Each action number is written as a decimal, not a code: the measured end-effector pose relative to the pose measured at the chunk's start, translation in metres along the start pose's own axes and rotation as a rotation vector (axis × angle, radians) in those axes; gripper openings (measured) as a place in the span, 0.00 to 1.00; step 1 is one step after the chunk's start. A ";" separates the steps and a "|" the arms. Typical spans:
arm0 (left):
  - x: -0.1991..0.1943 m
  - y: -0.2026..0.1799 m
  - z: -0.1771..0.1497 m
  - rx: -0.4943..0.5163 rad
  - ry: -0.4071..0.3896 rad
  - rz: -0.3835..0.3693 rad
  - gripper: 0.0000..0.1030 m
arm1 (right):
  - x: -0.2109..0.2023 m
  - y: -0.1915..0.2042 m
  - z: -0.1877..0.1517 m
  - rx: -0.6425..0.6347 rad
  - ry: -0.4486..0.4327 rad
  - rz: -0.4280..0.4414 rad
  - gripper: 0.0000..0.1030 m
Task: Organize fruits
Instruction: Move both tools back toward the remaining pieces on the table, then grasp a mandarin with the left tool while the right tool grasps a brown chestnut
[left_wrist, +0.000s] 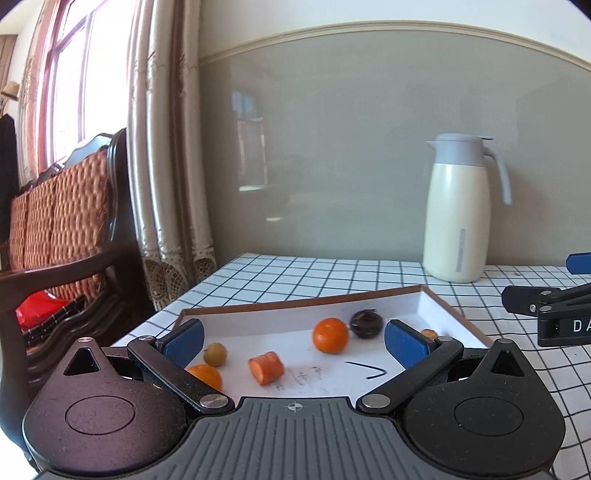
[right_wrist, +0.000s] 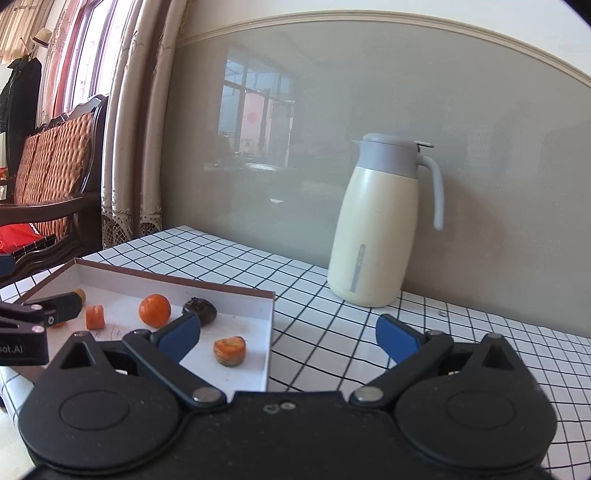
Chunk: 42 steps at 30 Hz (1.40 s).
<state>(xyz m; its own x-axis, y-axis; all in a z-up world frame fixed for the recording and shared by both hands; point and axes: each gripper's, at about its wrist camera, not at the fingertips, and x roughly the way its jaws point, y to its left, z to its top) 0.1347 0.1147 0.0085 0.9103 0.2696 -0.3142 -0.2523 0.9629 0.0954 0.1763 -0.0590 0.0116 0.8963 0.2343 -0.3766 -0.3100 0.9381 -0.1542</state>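
Both black grippers, left (left_wrist: 294, 341) and right (right_wrist: 288, 334), gape wide with ribbed blue pads, empty. Round glossy orange tangerine (left_wrist: 330, 335) sits mid shallow white cardboard tray (left_wrist: 439, 301); smooth cream jug (left_wrist: 458, 218) at two o'clock.

Your white shallow cardboard tray (left_wrist: 428, 301) is brown-edged, holding a round orange tangerine (left_wrist: 330, 335); at its 1 o'clock sits a dark purple wrinkled fruit (left_wrist: 365, 324). Black grid lines cross the white checked tablecloth (right_wrist: 332, 314). The cream thermos jug (right_wrist: 376, 236) wears grey.
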 end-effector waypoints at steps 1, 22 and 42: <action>-0.002 -0.005 0.000 0.007 -0.005 -0.006 1.00 | -0.003 -0.003 -0.002 -0.004 0.000 -0.006 0.93; -0.001 -0.122 0.004 0.046 -0.016 -0.232 1.00 | -0.034 -0.100 -0.044 0.042 0.067 -0.189 0.93; 0.036 -0.210 -0.003 0.150 0.053 -0.370 1.00 | -0.003 -0.159 -0.084 0.062 0.213 -0.313 0.89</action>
<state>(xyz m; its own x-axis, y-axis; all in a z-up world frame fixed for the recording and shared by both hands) 0.2191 -0.0778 -0.0255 0.9116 -0.0914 -0.4008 0.1435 0.9844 0.1018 0.1959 -0.2304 -0.0390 0.8565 -0.1180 -0.5025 -0.0061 0.9711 -0.2385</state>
